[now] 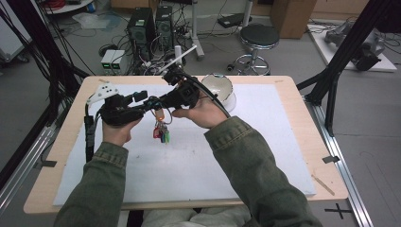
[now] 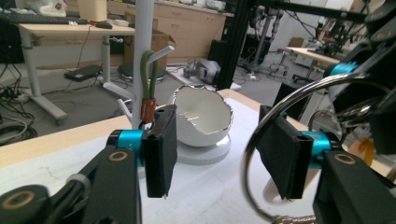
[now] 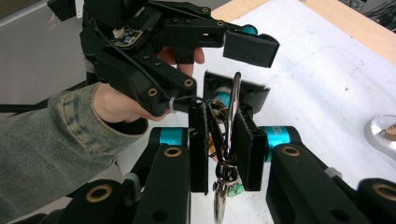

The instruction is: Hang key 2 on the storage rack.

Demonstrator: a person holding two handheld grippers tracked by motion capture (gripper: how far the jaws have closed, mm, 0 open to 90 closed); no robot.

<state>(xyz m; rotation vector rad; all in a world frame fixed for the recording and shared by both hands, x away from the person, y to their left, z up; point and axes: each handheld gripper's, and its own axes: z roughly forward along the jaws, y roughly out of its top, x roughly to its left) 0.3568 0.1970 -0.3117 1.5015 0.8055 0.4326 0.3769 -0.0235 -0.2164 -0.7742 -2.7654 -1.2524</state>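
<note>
A large metal key ring [image 3: 233,100] carries a bunch of small red, green and orange tags [image 1: 161,133] that hangs above the white mat. My right gripper [image 3: 220,149] is shut on the ring, holding it up on edge above the middle-left of the table. My left gripper [image 2: 222,154] faces it from the left, jaws apart, with the ring [image 2: 246,151] standing just in front of one pad [image 2: 282,156] and well clear of the other. In the high view the two grippers meet tip to tip, left [image 1: 150,100] and right [image 1: 161,105].
A white bowl with a silver rim [image 1: 218,89] sits on a round base behind the grippers, [image 2: 201,119]. Beside it a white peg stand [image 2: 142,46] holds a green cord loop [image 2: 149,74]. The white mat [image 1: 265,156] covers the wooden table [image 1: 307,142]. A stool [image 1: 257,38] stands beyond the far edge.
</note>
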